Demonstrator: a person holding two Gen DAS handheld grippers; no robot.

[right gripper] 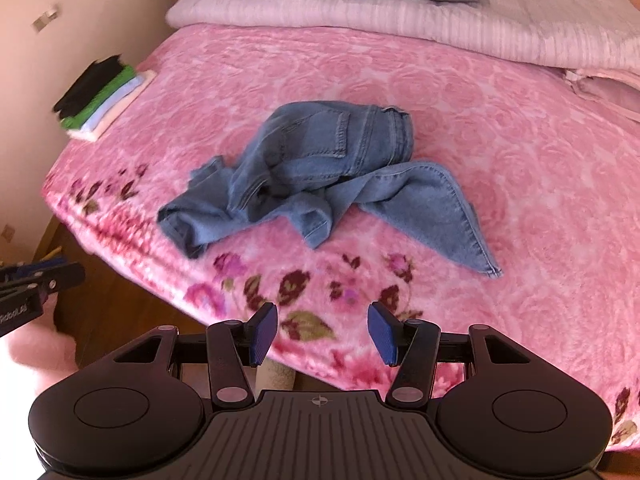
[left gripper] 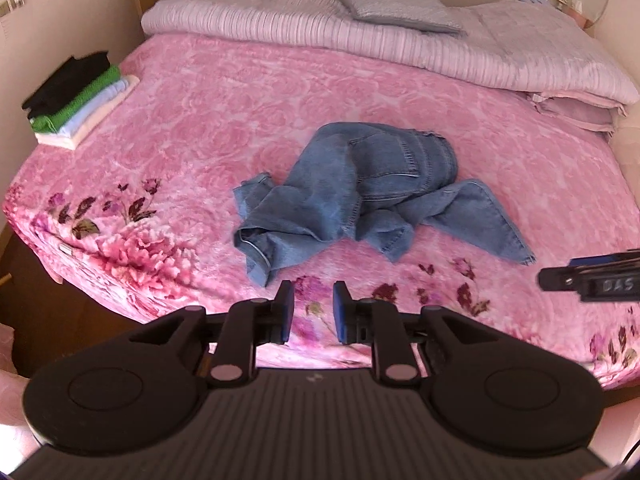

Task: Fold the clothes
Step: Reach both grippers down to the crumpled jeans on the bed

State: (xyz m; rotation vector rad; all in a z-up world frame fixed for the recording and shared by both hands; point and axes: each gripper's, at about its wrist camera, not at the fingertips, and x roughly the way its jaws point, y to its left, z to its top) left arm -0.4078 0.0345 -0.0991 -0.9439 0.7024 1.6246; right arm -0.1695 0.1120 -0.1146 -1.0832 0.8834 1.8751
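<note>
A crumpled pair of blue jeans (left gripper: 360, 188) (right gripper: 320, 164) lies in a heap on the pink floral blanket (left gripper: 192, 120) (right gripper: 520, 160), one leg trailing out to the right. My left gripper (left gripper: 313, 288) hovers over the blanket's near edge, short of the jeans, its blue pads a narrow gap apart with nothing between them. My right gripper (right gripper: 323, 312) hangs over the same edge, wider open and empty. Each gripper's tip shows at the side of the other's view: the right gripper (left gripper: 592, 280) and the left gripper (right gripper: 36, 280).
A stack of folded clothes (left gripper: 80, 100) (right gripper: 100, 96), black on top, then green, pale blue and cream, sits at the bed's left edge by the wall. A pale ribbed quilt (left gripper: 360, 44) and a grey pillow (left gripper: 396, 8) lie across the head. Brown floor (right gripper: 120, 280) lies left of the bed.
</note>
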